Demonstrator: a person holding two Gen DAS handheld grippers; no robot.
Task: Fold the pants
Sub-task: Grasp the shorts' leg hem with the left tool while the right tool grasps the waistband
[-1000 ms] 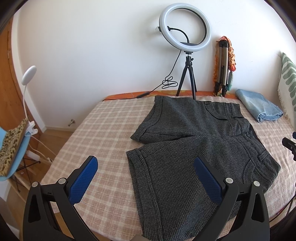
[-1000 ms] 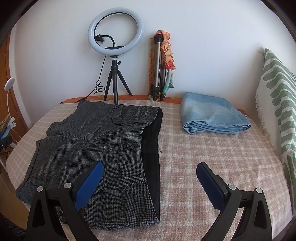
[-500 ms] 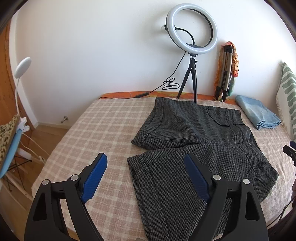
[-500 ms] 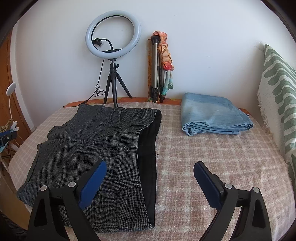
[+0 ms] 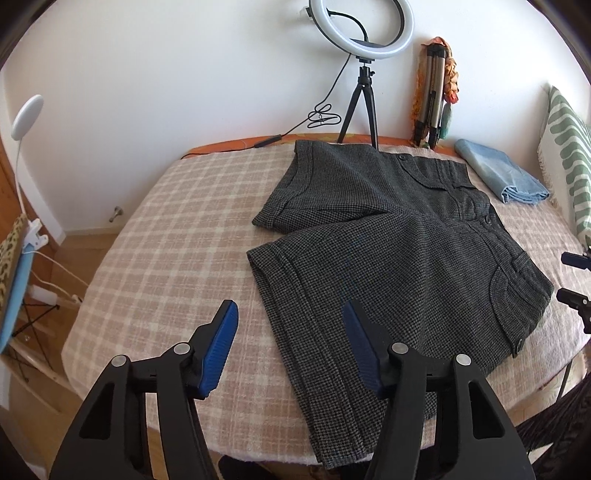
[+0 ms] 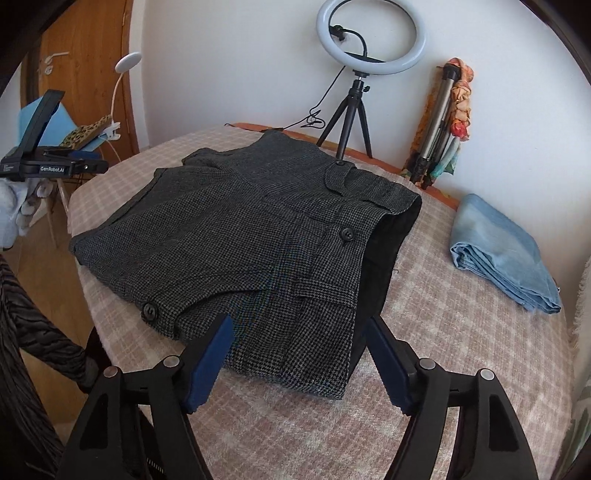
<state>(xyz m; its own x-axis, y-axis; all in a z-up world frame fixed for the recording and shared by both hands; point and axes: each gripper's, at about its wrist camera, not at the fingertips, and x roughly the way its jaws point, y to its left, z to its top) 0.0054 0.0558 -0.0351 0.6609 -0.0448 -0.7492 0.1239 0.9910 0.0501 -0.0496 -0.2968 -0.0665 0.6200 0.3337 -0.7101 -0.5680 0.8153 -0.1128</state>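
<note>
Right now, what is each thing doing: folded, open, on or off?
Grey shorts: spread flat on the checked blanket, not folded yet.
Blue jeans: folded, lying apart from the shorts.
Ring light: standing upright; on or off, cannot tell.
Left tongs: open, just been closing, around the leg hem.
Right tongs: open, just been closing, around the waistband corner.

Left gripper over the shorts' hem

The left gripper (image 5: 290, 345), jaws just closing but apart, straddled the near leg hem of grey houndstooth shorts (image 5: 399, 258) on the checked blanket (image 5: 177, 229).

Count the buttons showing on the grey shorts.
3 on the grey shorts: one by the ring light's tripod, one mid-waistband, one at the near corner. Folds may hide others.
</note>
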